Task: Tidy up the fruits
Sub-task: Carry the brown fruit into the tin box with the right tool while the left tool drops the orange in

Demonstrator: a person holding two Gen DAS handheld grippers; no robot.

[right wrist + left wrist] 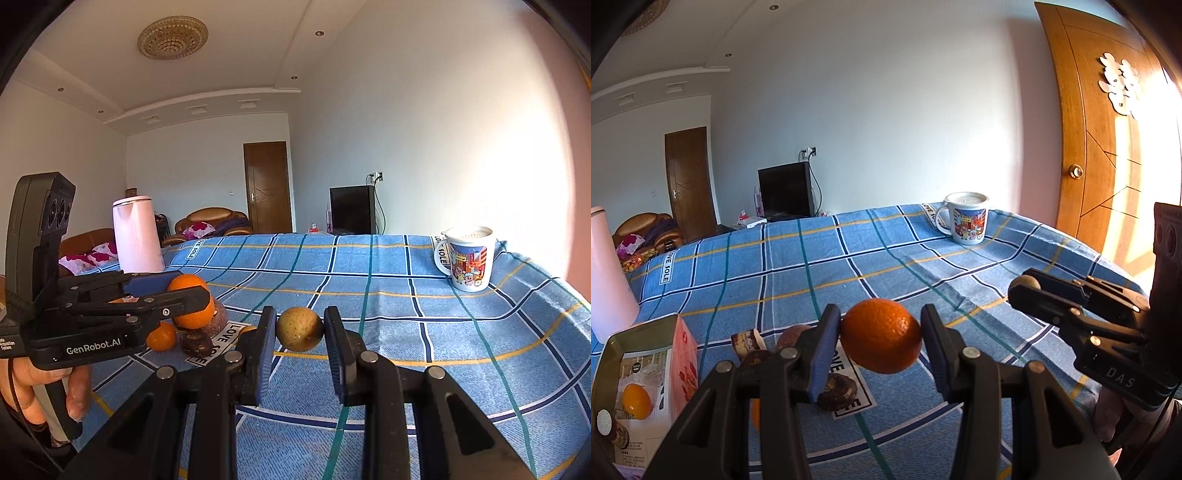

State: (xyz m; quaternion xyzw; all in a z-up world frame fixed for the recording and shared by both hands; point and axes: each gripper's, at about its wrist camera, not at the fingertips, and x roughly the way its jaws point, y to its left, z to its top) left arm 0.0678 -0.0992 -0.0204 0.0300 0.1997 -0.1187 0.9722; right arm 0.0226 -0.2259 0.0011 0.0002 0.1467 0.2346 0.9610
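Checked cloth (pixel 886 258), left tongs (pixel 881 341) gripping orange (pixel 881 336), right tongs (pixel 300 330) gripping yellowish fruit (pixel 300 328)

A blue plaid cloth (pixel 406 306) covers the bench. A cartoon-printed mug (pixel 468 258) stands at its far right, a pink kettle (pixel 136 236) at far left. Beyond are a dark television (pixel 352 208), a brown sofa (pixel 212 219) and a wooden door (pixel 1108 147).

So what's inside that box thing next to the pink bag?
Inside the tin box there's one orange lying on printed paper, plus a brown fruit at the near corner. The box's far end is hidden behind the pink bag.
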